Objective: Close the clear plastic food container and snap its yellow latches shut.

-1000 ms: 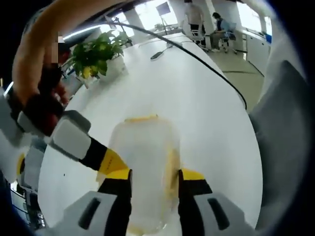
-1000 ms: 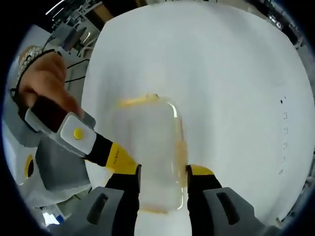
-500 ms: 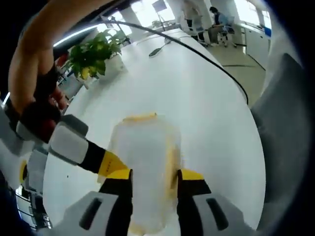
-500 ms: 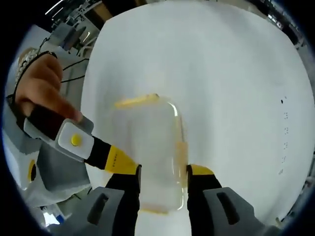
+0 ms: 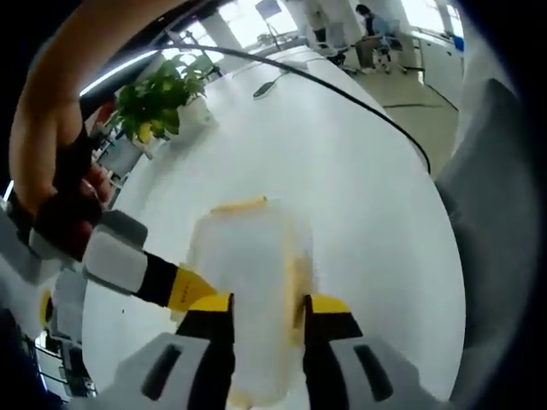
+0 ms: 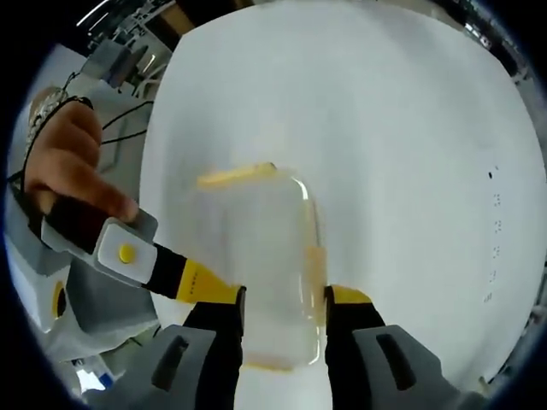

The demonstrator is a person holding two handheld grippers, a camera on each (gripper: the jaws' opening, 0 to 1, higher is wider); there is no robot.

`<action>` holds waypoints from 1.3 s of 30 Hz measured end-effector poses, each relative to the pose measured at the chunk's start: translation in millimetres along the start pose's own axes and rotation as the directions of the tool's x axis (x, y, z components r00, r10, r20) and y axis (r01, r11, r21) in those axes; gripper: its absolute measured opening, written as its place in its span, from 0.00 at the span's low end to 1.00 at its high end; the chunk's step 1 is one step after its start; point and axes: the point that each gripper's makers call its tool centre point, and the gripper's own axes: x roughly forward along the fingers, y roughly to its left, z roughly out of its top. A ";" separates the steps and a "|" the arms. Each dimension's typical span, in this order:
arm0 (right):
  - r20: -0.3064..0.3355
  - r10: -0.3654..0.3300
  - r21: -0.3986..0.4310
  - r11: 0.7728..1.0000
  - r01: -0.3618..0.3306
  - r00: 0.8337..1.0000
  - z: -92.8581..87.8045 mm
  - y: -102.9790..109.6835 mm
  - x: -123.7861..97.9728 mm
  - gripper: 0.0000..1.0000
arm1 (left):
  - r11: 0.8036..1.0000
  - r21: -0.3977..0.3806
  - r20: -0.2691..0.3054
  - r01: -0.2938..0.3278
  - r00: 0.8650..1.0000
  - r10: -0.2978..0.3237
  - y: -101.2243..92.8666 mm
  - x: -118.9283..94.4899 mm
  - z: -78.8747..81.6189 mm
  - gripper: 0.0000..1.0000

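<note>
Clear food container [image 6: 261, 265] resting on the white worktop [image 6: 393, 137], both left tongs [image 5: 261, 312] and right tongs [image 6: 282, 303] clamped across its sides; probably light, stiff, slippery plastic, best pressed at a yellow latch [image 6: 235, 177].

Both tools [image 5: 261, 307] [image 6: 284, 299] clamp shut side by side.

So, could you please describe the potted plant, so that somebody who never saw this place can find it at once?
In the left gripper view, start from the big white table where the clear container lies. Follow the table toward its far left edge. There stands a leafy green plant in a small white pot, the only green, living thing on the white tabletop.
</note>
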 end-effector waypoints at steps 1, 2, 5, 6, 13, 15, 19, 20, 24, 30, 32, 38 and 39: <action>-0.001 0.000 0.001 1.000 0.000 1.000 0.0 -0.1 0.0 0.34 | 1.000 0.001 0.003 -0.002 1.000 0.002 0.0 -0.1 0.1 0.24; -0.002 -0.001 0.001 1.000 0.001 1.000 0.0 -0.3 0.0 0.34 | 1.000 0.001 0.004 -0.003 1.000 0.003 -0.1 -0.1 0.3 0.24; -0.006 0.002 0.002 1.000 -0.002 1.000 0.6 -0.8 -0.3 0.34 | 0.998 0.052 0.006 -0.026 1.000 0.026 -2.2 2.5 9.9 0.22; -0.007 0.003 0.002 1.000 -0.003 1.000 0.6 -1.6 -0.4 0.34 | 0.999 0.048 0.008 -0.022 1.000 0.022 -2.0 1.9 10.3 0.22; -0.001 0.014 0.005 1.000 -0.014 1.000 0.4 -3.6 -1.0 0.34 | 0.999 0.029 0.009 -0.021 1.000 0.021 1.2 2.4 4.5 0.22; 0.003 0.025 0.005 1.000 -0.025 1.000 0.1 -4.9 -1.0 0.34 | 0.999 0.033 0.001 -0.024 1.000 0.024 0.7 2.7 4.0 0.22; -0.013 0.038 -0.016 0.999 -0.038 0.999 -0.3 -5.1 -0.4 0.34 | 0.999 0.026 0.001 -0.023 1.000 0.023 1.4 3.4 3.5 0.23; -0.025 0.042 -0.018 0.999 -0.043 0.999 0.1 -5.2 0.5 0.33 | 0.999 0.025 0.000 -0.024 1.000 0.024 1.5 3.6 3.6 0.23; -0.042 0.071 -0.021 0.997 -0.072 0.997 -1.0 -7.4 1.7 0.33 | 0.999 0.036 0.000 -0.037 0.999 0.037 1.6 4.4 3.9 0.23; -0.039 0.168 -0.030 0.985 -0.169 0.985 -7.0 -1.4 6.1 0.33 | 0.999 0.027 0.032 -0.030 0.999 0.029 -4.0 5.1 7.9 0.23; -0.031 0.167 -0.036 0.985 -0.169 0.985 -7.0 -2.4 5.4 0.32 | 0.999 0.027 0.035 -0.032 0.999 0.031 -3.0 5.2 8.0 0.23; -0.083 0.165 -0.054 0.984 -0.170 0.983 -4.6 -1.5 7.1 0.30 | 0.999 0.040 0.034 -0.026 0.999 0.024 -2.9 5.0 7.1 0.22; -0.096 0.166 -0.050 0.984 -0.171 0.981 -4.4 -2.1 7.3 0.30 | 0.999 0.044 0.036 -0.028 0.999 0.026 -3.0 4.8 6.9 0.22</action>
